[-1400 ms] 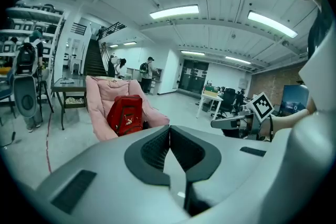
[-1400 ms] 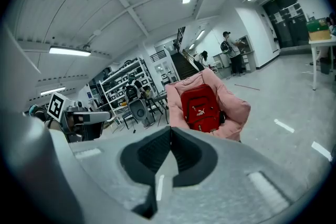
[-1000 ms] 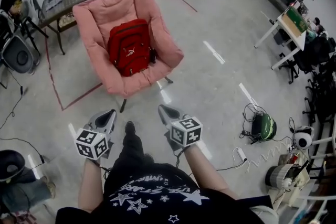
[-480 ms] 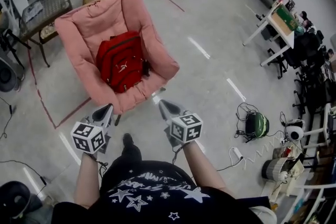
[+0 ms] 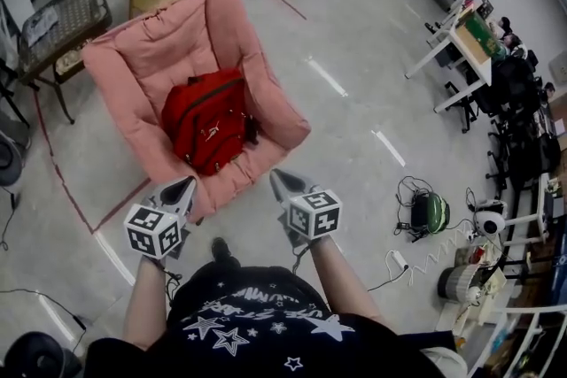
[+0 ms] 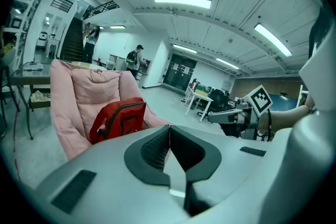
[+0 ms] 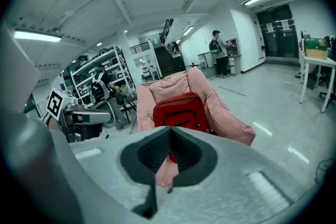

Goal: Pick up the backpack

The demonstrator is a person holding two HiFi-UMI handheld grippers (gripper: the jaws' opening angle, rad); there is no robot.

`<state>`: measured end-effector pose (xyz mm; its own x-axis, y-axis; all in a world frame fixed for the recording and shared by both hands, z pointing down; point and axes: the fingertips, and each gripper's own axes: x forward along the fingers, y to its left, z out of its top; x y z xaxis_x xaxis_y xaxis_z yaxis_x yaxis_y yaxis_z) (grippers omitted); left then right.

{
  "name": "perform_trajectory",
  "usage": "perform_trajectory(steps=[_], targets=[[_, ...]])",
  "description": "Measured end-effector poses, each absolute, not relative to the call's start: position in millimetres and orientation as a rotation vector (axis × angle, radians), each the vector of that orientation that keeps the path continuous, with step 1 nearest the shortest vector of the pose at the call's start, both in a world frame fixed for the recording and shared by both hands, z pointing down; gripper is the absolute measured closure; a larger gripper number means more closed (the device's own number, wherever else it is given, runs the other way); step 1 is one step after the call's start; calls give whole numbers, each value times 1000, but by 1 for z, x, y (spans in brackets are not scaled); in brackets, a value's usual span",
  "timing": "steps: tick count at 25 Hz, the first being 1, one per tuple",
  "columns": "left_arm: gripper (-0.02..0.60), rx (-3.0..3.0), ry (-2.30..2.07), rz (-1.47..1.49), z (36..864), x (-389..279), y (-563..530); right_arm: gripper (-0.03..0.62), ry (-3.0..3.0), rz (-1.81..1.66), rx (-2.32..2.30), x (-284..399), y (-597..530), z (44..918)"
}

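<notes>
You are closing in on the pink chair (image 5: 133, 71). A second ago a stretch of bare floor lay between your grippers and its front edge; now that edge sits just beside both tips in the head view, and your foot is near its base.

The red backpack (image 5: 211, 121) has not shifted. It leans upright against the chair's back cushion, in the middle of the seat, and it now looms larger ahead of both jaws.

Your left gripper (image 5: 180, 188) and right gripper (image 5: 283, 183) point forward and slightly down on either side of you. Each has its jaws pressed together with nothing between them.

You are at the approach stage, with the backpack not yet touched. Judging from this, you need to spread at least one pair of jaws before reaching for the top handle or a strap.
</notes>
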<state>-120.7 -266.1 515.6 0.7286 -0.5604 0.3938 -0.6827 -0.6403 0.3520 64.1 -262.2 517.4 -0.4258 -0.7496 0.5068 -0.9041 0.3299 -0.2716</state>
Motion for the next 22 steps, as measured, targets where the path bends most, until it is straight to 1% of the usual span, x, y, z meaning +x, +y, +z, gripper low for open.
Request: perform_trajectory(steps=[5,10,11,12,13,15,16,18,22], targets=[[572,2460,-927,330,519,-132,-294,592,-2307,741,1481,43,-291,520],[571,2427,-978,286,521,-142,-309,591,-2278,767,1510,43,-311,527],[571,2408,-999,274,523,-146,-315,510,-2281,784,1513,42,-318,529],[571,2391,-1015,262,526,-148,-321,415,-2288,794,1510,41,-324,531],[571,2378,-1023,253,529,-150,-326,382,-2293,794,1502,40,-331,535],[569,2367,-1027,263,536,-149,-335,343,-2295,779,1468,38,-345,544],[559,2364,-1026,277,539,-147,-339,338,-2296,776,1450,38,-353,549],[487,2355,-1023,299,545,-143,-349,326,-2308,780,1424,39,-374,557],[371,2322,-1056,347,561,-133,-380,247,-2326,758,1363,46,-426,569]])
